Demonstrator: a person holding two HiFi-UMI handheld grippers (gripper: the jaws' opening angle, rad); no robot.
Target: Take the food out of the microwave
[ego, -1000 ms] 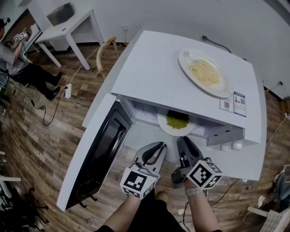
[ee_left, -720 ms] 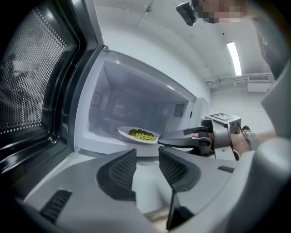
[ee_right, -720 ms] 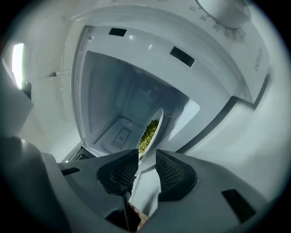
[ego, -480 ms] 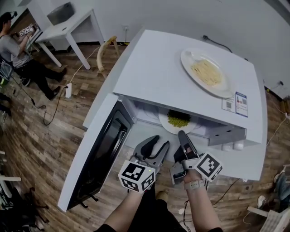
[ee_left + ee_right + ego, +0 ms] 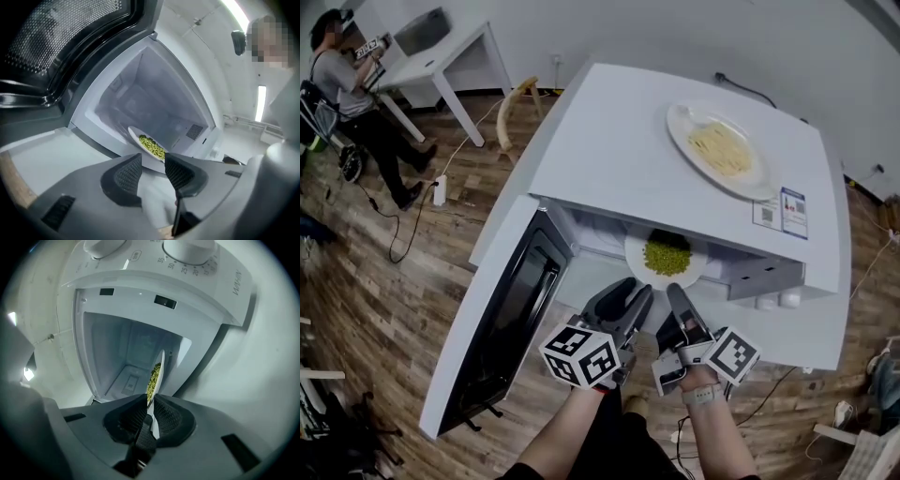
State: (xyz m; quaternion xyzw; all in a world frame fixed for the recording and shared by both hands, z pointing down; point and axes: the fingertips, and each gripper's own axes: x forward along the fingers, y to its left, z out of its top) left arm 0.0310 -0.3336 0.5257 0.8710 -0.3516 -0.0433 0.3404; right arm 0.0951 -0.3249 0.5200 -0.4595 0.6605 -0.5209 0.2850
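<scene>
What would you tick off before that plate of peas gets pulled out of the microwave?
1. The microwave door is swung open: ok.
2. The right gripper is closed on the rim of the plate of peas: ok.
3. The left gripper is sharing the load: not ok. Its jaws have just been opening and nothing is between them.
4. The peas are all on the plate: ok.
5. There is bare room on the microwave top beside the noodle plate: ok.

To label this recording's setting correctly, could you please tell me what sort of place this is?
Probably a lab or office used for recording rather than a kitchen: a white microwave over wooden flooring, a power strip with cables lying on it, and a person by a white desk.
</scene>
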